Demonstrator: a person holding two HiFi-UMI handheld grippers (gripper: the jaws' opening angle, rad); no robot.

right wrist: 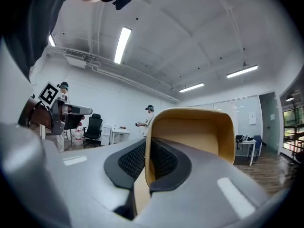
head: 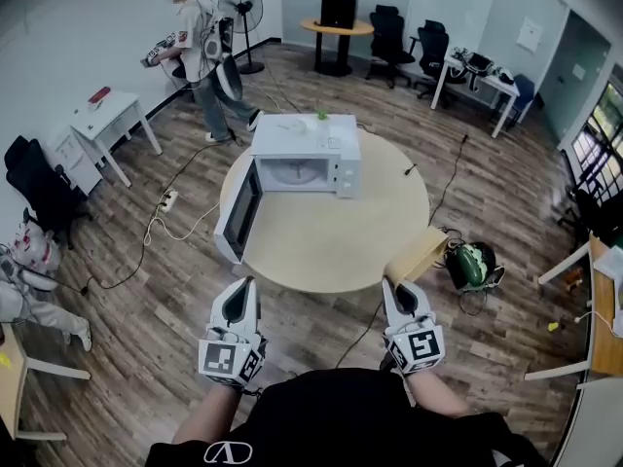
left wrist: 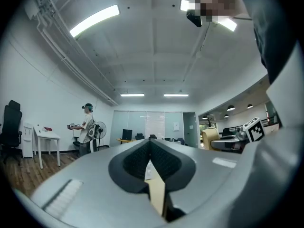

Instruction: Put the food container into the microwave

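The right gripper (head: 392,286) has its jaws closed on the wall of a tan, rounded-rectangular plastic food container (head: 420,253). In the right gripper view the container's rim (right wrist: 148,127) stands pinched between the two dark ribbed pads, and the open tub spreads out ahead of the jaws and off to their right side. The container hangs over the near edge of the round, pale wooden surface (head: 331,256), clear of it.

The left gripper (head: 245,286) sits level with the right one and well apart from it. Its jaws are drawn together at the tips with nothing held between them.

Ahead of both pairs of jaws, on the far part of the surface, stands a boxy white microwave oven (head: 321,159). Its dark-windowed door (head: 240,214) is swung open, ahead of the left jaws, and the white cavity (head: 297,173) shows bare. The container is well apart from the oven.
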